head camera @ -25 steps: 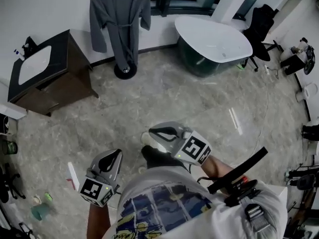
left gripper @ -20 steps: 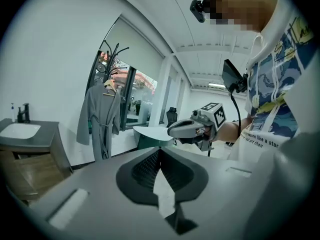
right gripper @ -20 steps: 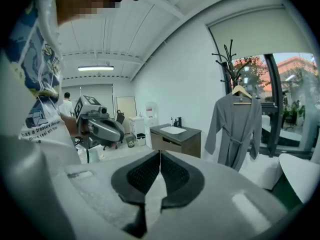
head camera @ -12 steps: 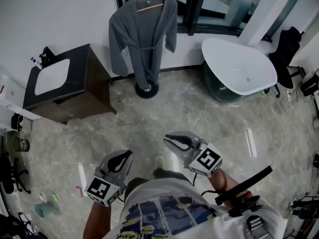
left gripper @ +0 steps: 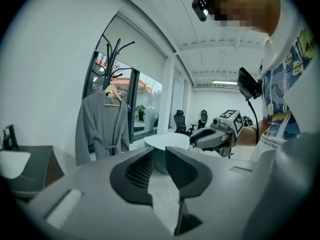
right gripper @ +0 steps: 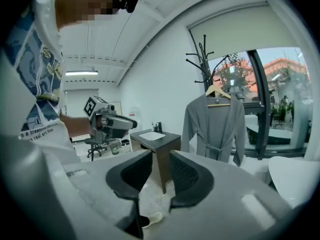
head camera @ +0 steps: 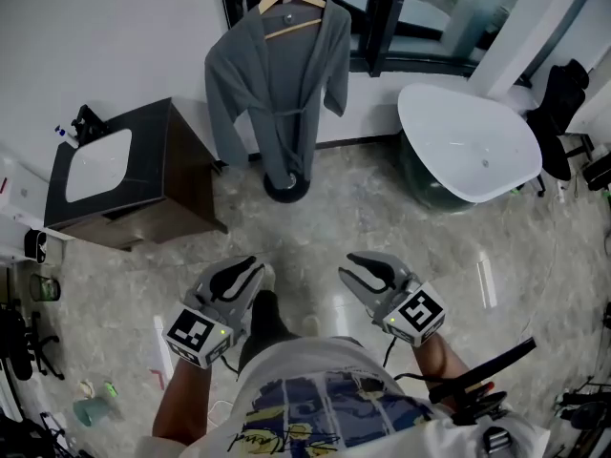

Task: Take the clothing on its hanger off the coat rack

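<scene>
Grey robe [head camera: 277, 93] hangs on its hanger [head camera: 291, 3] on the coat rack [head camera: 284, 187], well apart from left gripper [head camera: 246, 271] and right gripper [head camera: 363, 270]; both sets of jaws have just been opening, left narrowly and right wide, nothing between, likely readying for the hanger.

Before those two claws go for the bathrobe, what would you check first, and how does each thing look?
1. Gray robe on its wooden hanger, hung on the coat rack: ok.
2. Left gripper empty: ok; jaws have just been opening, narrow gap, nothing between.
3. Right gripper empty: ok; jaws have just been opening, wide apart, nothing between.
4. Close enough to reach the hanger: not ok; a stretch of floor lies between.
5. How the hanger's hook sits on the rack: cannot tell.
</scene>
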`<move>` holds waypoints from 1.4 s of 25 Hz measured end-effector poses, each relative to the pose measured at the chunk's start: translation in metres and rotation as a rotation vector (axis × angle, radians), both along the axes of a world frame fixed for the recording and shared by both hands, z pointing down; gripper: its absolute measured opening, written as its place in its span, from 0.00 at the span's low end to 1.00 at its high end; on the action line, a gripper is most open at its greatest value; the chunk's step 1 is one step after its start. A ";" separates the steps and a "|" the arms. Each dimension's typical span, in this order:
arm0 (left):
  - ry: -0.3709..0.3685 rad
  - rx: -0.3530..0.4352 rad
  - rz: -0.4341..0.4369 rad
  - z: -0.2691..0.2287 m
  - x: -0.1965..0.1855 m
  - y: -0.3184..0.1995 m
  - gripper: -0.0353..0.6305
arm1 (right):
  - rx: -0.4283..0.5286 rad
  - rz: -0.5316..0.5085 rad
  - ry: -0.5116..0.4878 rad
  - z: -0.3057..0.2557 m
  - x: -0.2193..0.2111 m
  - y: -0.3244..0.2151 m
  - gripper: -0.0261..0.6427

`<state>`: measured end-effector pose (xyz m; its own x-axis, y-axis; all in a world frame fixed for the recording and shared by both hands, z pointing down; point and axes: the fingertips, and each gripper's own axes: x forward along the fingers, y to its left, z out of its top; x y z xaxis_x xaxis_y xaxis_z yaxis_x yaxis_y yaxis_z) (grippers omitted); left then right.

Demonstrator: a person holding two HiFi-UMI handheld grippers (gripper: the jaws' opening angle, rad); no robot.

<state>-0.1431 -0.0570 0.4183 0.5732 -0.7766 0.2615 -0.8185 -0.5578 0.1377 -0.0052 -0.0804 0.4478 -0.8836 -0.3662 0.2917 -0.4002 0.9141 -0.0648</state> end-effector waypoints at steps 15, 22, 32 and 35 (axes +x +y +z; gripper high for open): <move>-0.215 0.174 -0.005 -0.091 -0.162 -0.306 0.39 | -0.025 0.331 0.017 -0.013 -0.005 -0.124 0.19; -0.241 0.149 0.065 -0.094 -0.171 -0.419 0.51 | -0.026 0.442 0.022 -0.009 -0.013 -0.146 0.19; -0.303 0.016 0.211 -0.060 -0.140 -0.478 0.54 | -0.048 0.554 0.049 -0.007 -0.004 -0.146 0.19; -0.320 -0.015 0.233 -0.051 -0.138 -0.482 0.42 | -0.062 0.580 0.046 -0.003 0.000 -0.144 0.19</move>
<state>-0.2808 -0.5389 0.3670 0.6214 -0.6297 0.4662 -0.6727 -0.7338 -0.0944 -0.0053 -0.2240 0.4453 -0.5298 -0.7672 0.3614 -0.8376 0.5401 -0.0814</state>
